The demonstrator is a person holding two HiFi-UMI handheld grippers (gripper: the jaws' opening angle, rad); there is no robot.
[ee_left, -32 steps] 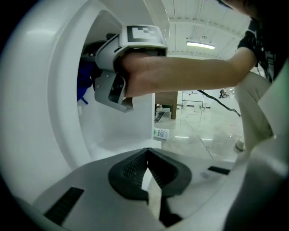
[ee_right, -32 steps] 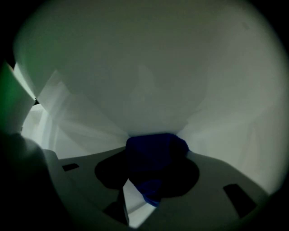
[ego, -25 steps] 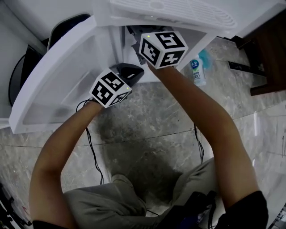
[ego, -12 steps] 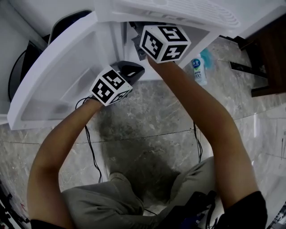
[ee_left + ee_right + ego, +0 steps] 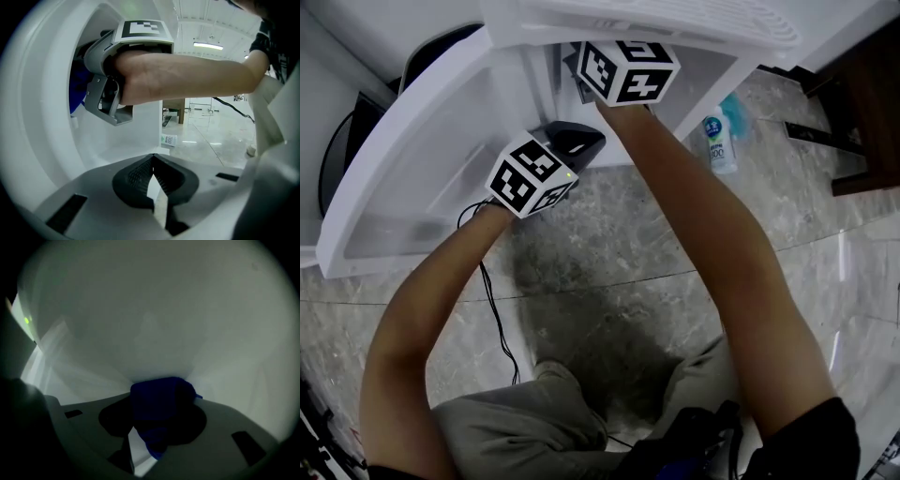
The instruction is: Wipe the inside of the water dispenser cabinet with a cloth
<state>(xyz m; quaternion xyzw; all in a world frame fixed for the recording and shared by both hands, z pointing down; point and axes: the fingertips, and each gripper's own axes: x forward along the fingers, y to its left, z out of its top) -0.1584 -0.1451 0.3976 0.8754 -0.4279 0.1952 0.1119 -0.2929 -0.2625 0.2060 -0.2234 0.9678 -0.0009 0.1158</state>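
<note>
The white water dispenser cabinet (image 5: 703, 70) stands open, its door (image 5: 422, 159) swung out to the left. My right gripper (image 5: 157, 427) reaches inside, shut on a bunched blue cloth (image 5: 159, 401) that presses against the white inner wall (image 5: 154, 324). In the head view only its marker cube (image 5: 626, 70) and the forearm show. From the left gripper view a corner of the blue cloth (image 5: 77, 91) shows past the right gripper's grey body. My left gripper (image 5: 577, 141) hangs at the cabinet's lower front edge, shut and empty (image 5: 153, 180).
A small bottle with a blue label (image 5: 715, 143) stands on the marble floor right of the cabinet. Dark wooden furniture (image 5: 872, 103) is at the far right. A black cable (image 5: 492, 300) trails over the floor below the left arm. The person's legs fill the bottom.
The right gripper's cube has shifted up and left in the head view, further under the cabinet's top. The left gripper has stayed in place.
</note>
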